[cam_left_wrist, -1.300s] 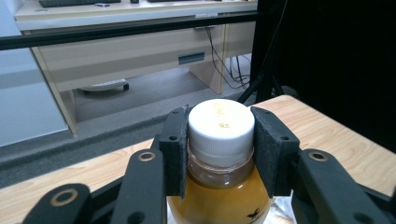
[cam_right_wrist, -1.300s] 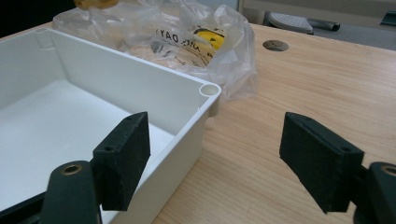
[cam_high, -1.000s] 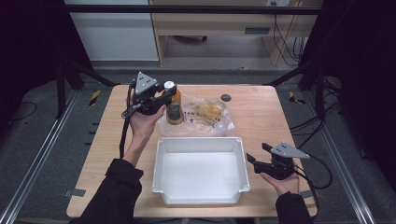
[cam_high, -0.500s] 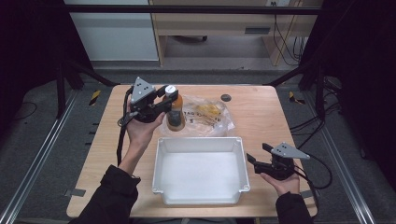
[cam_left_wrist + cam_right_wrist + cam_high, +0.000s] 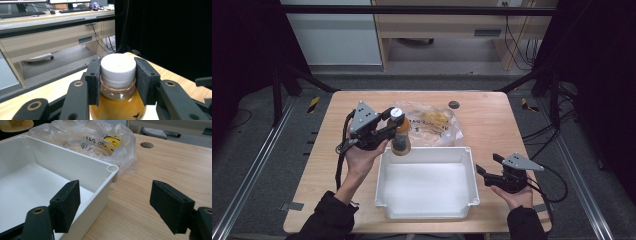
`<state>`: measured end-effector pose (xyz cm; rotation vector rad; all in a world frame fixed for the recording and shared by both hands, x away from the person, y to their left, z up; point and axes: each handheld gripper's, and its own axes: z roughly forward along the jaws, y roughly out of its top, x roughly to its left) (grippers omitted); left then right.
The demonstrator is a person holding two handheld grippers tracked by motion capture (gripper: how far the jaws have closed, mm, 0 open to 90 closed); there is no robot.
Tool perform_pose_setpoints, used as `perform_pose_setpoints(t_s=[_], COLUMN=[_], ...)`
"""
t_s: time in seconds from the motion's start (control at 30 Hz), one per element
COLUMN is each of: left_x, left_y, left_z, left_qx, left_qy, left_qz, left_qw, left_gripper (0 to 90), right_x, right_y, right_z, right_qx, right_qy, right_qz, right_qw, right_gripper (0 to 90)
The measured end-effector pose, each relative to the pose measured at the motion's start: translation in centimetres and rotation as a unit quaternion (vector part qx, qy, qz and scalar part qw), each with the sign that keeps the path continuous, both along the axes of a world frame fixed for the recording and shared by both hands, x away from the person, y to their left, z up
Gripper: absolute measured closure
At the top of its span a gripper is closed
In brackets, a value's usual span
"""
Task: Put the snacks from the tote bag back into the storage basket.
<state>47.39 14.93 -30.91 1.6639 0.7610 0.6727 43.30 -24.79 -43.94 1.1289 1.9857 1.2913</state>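
Gripping an amber bottle (image 5: 400, 137) by its white cap (image 5: 118, 67), the left gripper (image 5: 388, 124) holds it upright at the white bin's (image 5: 427, 214) far left corner.

The bottle's base sits just over that corner's rim in the high view, and whether it touches the rim cannot be told; in the left gripper view the two black jaws press the ribbed cap from either side, with the amber liquid showing below. Just beyond the bin's far wall lies a crumpled clear plastic bag (image 5: 434, 125) with yellow contents, touching or nearly touching the wall. Off the bin's right side the right gripper (image 5: 488, 166) rests in a hand (image 5: 517, 195), its jaws wide apart around nothing, the left one hanging over the bin's near right corner. A small dark round disc (image 5: 454, 104) lies on the wooden table (image 5: 512, 130), well beyond the bin.
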Motion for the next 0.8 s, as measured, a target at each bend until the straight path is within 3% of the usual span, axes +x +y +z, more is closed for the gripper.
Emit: perform_pose_setpoints(t_s=[0.2, 0.8], left_x=[-1.1, -3.1], left_y=[0.2, -0.3], left_z=[-0.9, -3.9], left_qx=[-0.003, 0.022], left_qy=[0.006, 0.031], left_qz=[-0.005, -0.025], left_qw=[1.0, 0.999], left_gripper=[59.2, 59.2], right_x=[0.0, -0.1], right_y=[0.0, 0.1], right_z=[0.0, 0.1], right_qx=[-0.001, 0.002], right_qy=[-0.001, -0.002], right_qz=[0.0, 0.002], right_qw=[1.0, 1.0], right_gripper=[24.5, 24.5])
